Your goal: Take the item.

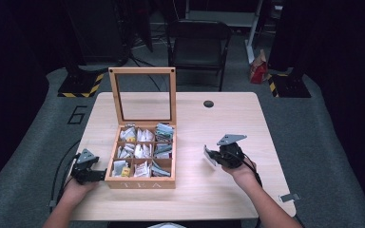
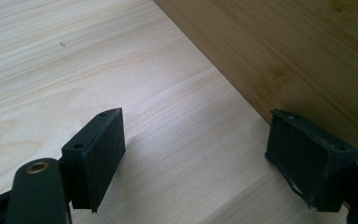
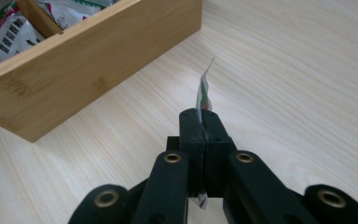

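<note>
Right tongs (image 3: 200,122) clamped on flat white tea sachet with red-green print (image 3: 204,91), held edge-up above pale wooden tabletop (image 1: 228,190), right of open bamboo tea box with glass lid (image 1: 142,182). Left tongs (image 2: 205,154) wide, nothing between, at box's near-left corner.

Black two-jaw tools (image 1: 214,156), brass-coloured pivots, grey three-cornered plates.

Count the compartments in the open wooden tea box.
9 in the tea box: three rows of three, back, middle and front, all holding tea packets. None look hidden.
</note>
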A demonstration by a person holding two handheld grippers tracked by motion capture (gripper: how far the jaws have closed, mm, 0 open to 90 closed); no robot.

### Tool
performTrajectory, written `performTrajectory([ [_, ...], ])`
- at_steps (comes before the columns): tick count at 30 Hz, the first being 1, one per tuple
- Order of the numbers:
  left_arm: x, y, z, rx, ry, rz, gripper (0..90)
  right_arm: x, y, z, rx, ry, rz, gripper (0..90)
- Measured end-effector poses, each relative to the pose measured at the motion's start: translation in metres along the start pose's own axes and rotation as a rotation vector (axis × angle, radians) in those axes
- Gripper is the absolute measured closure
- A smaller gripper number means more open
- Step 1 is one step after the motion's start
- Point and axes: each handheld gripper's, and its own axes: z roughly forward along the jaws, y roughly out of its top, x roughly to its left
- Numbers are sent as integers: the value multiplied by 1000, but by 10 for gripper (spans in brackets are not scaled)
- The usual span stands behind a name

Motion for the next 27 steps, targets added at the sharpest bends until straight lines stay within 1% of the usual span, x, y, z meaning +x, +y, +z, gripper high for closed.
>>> performTrajectory([
  [5, 0, 0, 0, 6, -2, 2, 190, 0, -4, 2, 5, -5, -3, 892],
  [8, 0, 0, 0, 0, 0, 0, 190, 0, -8, 4, 13, -11, -2, 892],
  [10, 0, 0, -1, 8, -4, 1, 190, 1, -10, 5, 15, -16, -13, 892],
  [11, 0, 0, 0, -1, 0, 0, 190, 2, -11, 6, 18, -14, -17, 891],
  [13, 0, 0, 0, 0, 0, 1, 190, 3, -12, 7, 15, -19, -13, 891],
  [14, 0, 0, 0, 0, 0, 0, 190, 3, -13, 8, 20, -25, -25, 891],
  [15, 0, 0, 0, 0, 0, 0, 190, 4, -14, 8, 26, -23, -22, 890],
  [16, 0, 0, 0, 3, -2, 1, 190, 5, -15, 9, 24, -25, -31, 888],
  [17, 0, 0, -1, 7, -3, 1, 190, 7, -15, 10, 26, -21, -33, 884],
  [19, 0, 0, 0, 0, 0, 0, 190, 10, -16, 12, 28, -18, -45, 881],
  [20, 0, 0, 0, 6, -2, 1, 191, 11, -17, 12, 33, -18, -55, 880],
  [23, 0, 0, 0, 0, 0, 0, 190, 17, -18, 17, 46, -11, -71, 875],
  [27, 0, 0, 0, 4, -1, 0, 190, 20, -20, 20, 54, -1, -86, 874],
])
